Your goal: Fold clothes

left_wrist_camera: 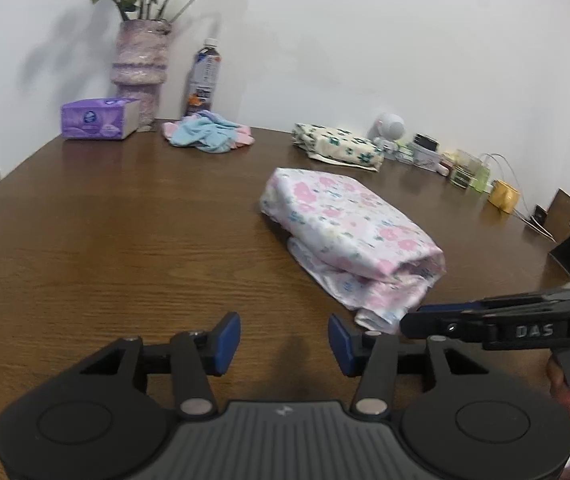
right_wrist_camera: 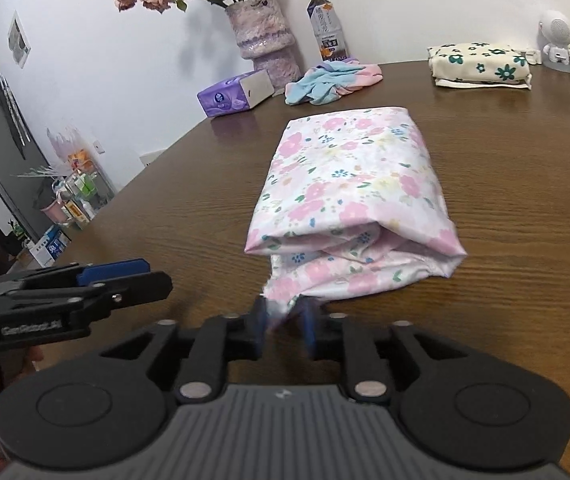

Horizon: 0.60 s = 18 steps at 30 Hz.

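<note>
A folded white garment with pink flowers (left_wrist_camera: 349,232) (right_wrist_camera: 357,184) lies on the brown wooden table (left_wrist_camera: 105,220), its loose layered end toward me. In the right wrist view my right gripper (right_wrist_camera: 283,326) stands at that near end with its jaws apart; a blurred corner of the fabric pokes between the blue pads (right_wrist_camera: 259,328) without being pinched. From the left wrist view the right gripper (left_wrist_camera: 405,322) comes in from the right at the garment's near corner. My left gripper (left_wrist_camera: 284,344) (right_wrist_camera: 157,276) is open over bare table to the left of the garment, with nothing between its fingers.
Along the far edge stand a folded cream cloth with green flowers (left_wrist_camera: 337,146) (right_wrist_camera: 481,66), a crumpled blue and pink cloth (left_wrist_camera: 209,136) (right_wrist_camera: 329,80), a purple tissue box (left_wrist_camera: 99,118), a vase of flowers (left_wrist_camera: 141,68), a bottle (left_wrist_camera: 203,76) and small items with a yellow cup (left_wrist_camera: 503,196).
</note>
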Tool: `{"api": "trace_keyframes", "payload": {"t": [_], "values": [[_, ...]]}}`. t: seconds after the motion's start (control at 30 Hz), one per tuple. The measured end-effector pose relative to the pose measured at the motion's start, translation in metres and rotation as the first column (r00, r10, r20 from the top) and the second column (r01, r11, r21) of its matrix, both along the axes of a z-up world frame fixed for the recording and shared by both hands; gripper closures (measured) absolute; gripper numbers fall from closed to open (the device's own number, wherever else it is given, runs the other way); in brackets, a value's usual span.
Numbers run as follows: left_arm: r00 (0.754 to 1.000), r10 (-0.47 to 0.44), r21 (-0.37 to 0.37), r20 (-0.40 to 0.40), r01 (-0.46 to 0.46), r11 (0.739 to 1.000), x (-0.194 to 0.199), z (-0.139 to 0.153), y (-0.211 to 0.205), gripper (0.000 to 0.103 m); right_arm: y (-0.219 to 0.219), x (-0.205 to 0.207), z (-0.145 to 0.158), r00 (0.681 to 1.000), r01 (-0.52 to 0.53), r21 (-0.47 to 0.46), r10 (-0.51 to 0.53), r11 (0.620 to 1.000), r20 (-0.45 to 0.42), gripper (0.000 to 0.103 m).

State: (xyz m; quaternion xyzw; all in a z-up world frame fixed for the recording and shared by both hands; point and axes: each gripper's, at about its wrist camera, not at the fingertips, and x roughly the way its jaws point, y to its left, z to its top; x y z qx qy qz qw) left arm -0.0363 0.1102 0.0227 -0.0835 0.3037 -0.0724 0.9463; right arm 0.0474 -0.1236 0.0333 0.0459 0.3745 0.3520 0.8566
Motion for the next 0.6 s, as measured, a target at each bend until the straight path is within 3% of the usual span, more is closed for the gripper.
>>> {"api": "trace_keyframes", "payload": {"t": [0.13,0.37,0.6], "values": [[0.999,-0.048,0.025,0.014,0.048,0.999,-0.004,0.003,-0.021,0.042,-0.026,-0.014,0.004,0.999,0.019,-0.027,-0.018,0.999,0.043,0.07],[1.0,-0.025,0.019,0.005,0.025,1.0,0.004,0.0,-0.051,0.041,-0.066,-0.009,0.0,0.989,0.13,-0.066,-0.124,0.989,0.085,0.065],[0.998,0.057,-0.031,0.007,-0.057,0.998,0.035,0.001,-0.065,0.045,-0.06,0.018,-0.001,0.984,0.135,-0.092,-0.122,0.987,0.13,0.065]]}}
